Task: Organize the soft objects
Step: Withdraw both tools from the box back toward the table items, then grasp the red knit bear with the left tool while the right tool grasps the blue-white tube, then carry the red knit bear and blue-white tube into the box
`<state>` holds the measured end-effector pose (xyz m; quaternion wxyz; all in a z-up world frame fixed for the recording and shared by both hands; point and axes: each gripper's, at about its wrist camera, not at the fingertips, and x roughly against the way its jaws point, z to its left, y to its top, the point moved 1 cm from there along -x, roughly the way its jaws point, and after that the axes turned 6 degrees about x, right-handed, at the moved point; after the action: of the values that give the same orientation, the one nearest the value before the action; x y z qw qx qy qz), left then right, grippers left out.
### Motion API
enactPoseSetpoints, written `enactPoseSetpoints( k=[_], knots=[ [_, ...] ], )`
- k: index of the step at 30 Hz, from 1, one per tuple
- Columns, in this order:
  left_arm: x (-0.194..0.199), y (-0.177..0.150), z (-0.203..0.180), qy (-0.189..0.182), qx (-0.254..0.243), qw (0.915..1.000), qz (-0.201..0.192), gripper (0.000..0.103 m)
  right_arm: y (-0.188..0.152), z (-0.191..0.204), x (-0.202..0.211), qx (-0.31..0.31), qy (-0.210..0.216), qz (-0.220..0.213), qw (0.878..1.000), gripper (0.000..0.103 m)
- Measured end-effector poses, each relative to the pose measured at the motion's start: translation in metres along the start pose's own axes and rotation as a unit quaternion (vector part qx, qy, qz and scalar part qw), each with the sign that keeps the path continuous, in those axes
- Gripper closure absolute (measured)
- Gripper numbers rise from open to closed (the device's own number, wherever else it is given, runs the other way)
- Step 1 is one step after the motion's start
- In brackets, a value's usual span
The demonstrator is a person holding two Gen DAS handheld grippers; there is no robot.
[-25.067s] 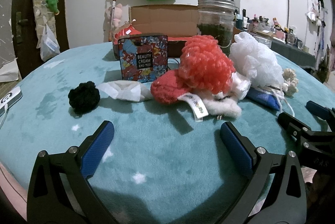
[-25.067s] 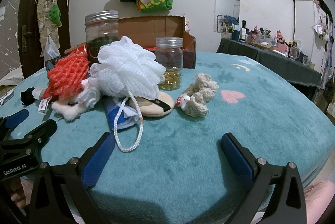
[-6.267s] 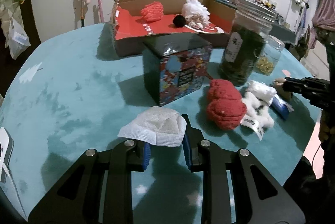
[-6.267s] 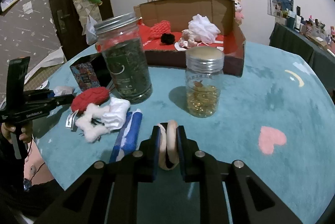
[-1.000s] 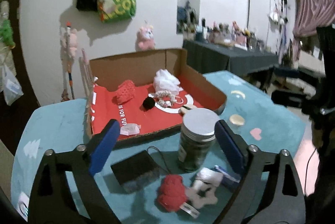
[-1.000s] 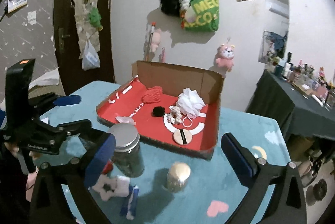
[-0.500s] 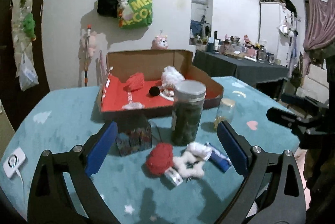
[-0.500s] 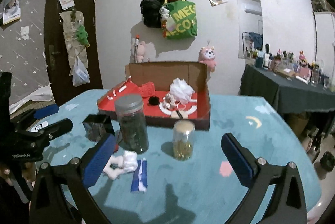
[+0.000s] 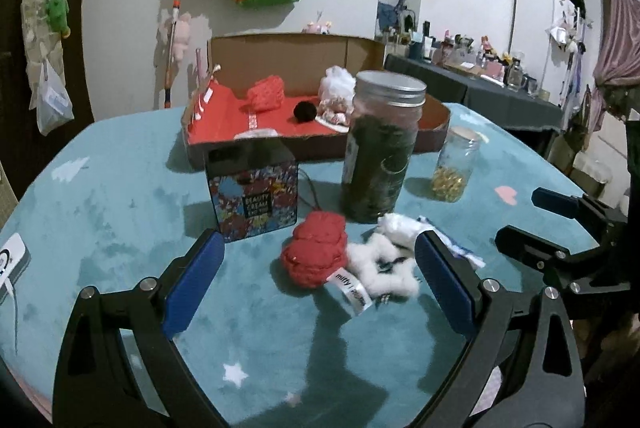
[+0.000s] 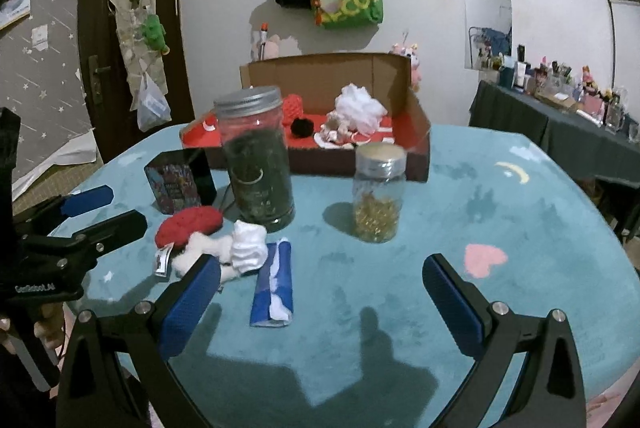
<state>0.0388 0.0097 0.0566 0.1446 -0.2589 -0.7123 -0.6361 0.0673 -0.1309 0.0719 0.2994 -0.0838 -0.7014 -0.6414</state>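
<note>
Table (image 9: 100, 196) with teal plush cover fills both views, star and heart shapes on it. Cardboard box (image 9: 280, 48), red inside, sits far beyond both sets of jaws, open top; inside it a white puff (image 10: 360, 106), a red knit piece (image 9: 266, 94), a black pompom (image 9: 304, 112) and a small beige toy (image 10: 334, 126), all near each other.

Tall jar (image 9: 380, 148) with dark contents and metal lid stands ahead of the left gripper (image 9: 318, 278), slightly right of its centre line. Patterned tin (image 9: 254, 194) is ahead of the left finger of that gripper, just beside the jar. Small jar (image 10: 378, 190) with gold bits stands ahead of the right gripper (image 10: 320, 304), between its fingers' lines, well beyond the tips.

Soft toy (image 9: 316, 252): red knit cap, lumpy, round; white fluffy body (image 9: 382, 266) spread flat, white sewn tag (image 9: 354, 292) with print sticking out toward the camera. It lies on the cover directly between the left gripper's fingers, just past the tips, not touched. In the right view it lies just off the tip of that gripper's left finger. Blue and white cloth roll (image 10: 274, 284) lies beside the toy, between the right gripper's fingers, nearer the left one.

Left jaws wide apart, holding nothing. Right jaws wide apart, holding nothing.
</note>
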Motion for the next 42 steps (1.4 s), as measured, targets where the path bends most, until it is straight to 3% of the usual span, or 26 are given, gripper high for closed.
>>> enactPoseSetpoints(
  k=[7,12,15,17,19,20,42],
  knots=[
    [-0.027,0.003,0.008,0.016,-0.009,0.9992,0.036,0.006,-0.005,0.006,-0.022,0.009,0.024,0.026,0.999,0.0],
    [-0.049,0.005,0.012,0.019,-0.013,0.9977,0.063,0.007,-0.009,0.016,-0.042,0.033,0.041,0.053,0.997,0.014],
    [-0.059,0.001,0.008,0.015,-0.03,0.9962,0.08,0.027,-0.011,0.023,-0.051,0.048,0.043,0.063,0.996,0.027],
    [-0.065,0.0,0.008,-0.003,-0.03,0.9954,0.091,0.057,-0.014,0.026,-0.056,0.053,0.049,0.071,0.995,0.056],
    [-0.065,-0.001,0.007,-0.029,-0.024,0.9948,0.095,0.062,-0.017,0.026,-0.057,0.055,0.054,0.07,0.995,0.065],
    [-0.063,-0.002,0.007,-0.028,-0.025,0.9951,0.092,0.063,-0.018,0.026,-0.055,0.056,0.058,0.066,0.995,0.076],
    [-0.022,-0.001,0.009,-0.012,-0.017,0.9986,0.049,0.063,-0.013,0.009,-0.03,0.026,0.05,0.037,0.998,0.076]
  ],
)
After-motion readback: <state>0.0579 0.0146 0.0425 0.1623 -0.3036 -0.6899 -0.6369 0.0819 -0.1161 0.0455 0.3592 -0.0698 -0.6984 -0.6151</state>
